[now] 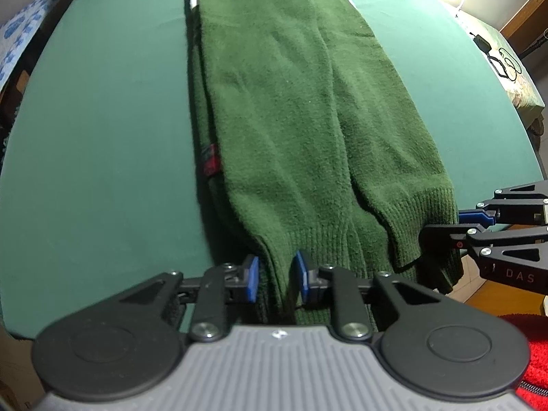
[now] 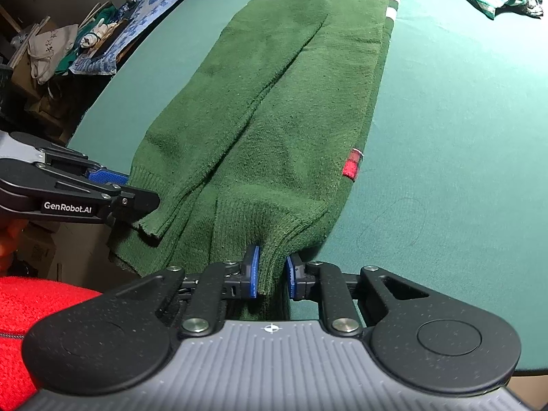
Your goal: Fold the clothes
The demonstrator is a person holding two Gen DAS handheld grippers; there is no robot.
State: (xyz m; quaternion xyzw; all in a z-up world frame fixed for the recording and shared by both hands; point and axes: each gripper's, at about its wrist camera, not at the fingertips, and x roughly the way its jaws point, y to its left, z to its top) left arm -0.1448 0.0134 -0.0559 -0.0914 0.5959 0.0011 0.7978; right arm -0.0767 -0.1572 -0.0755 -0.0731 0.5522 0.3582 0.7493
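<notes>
Left wrist view: the left tool [image 1: 276, 275] is nearly closed, pinching the ribbed hem of the green knit sweater [image 1: 291, 102], which stretches ahead over the green tabletop [image 1: 102, 120]; the right tool [image 1: 455, 224] bites the hem's far corner. Right wrist view: the right tool [image 2: 272, 274] clamps ribbing likewise; the knit looks soft, limp and stretchy, so hem corners seem the best hold.

Each fisheye sits just behind its own hand-held gripper, looking steeply down along the fingers, close over the counter's [image 1: 102, 120] near edge. Both views share the green sweater [image 1: 291, 102] stretching ahead, and each catches the other hand-held gripper at its side.
</notes>
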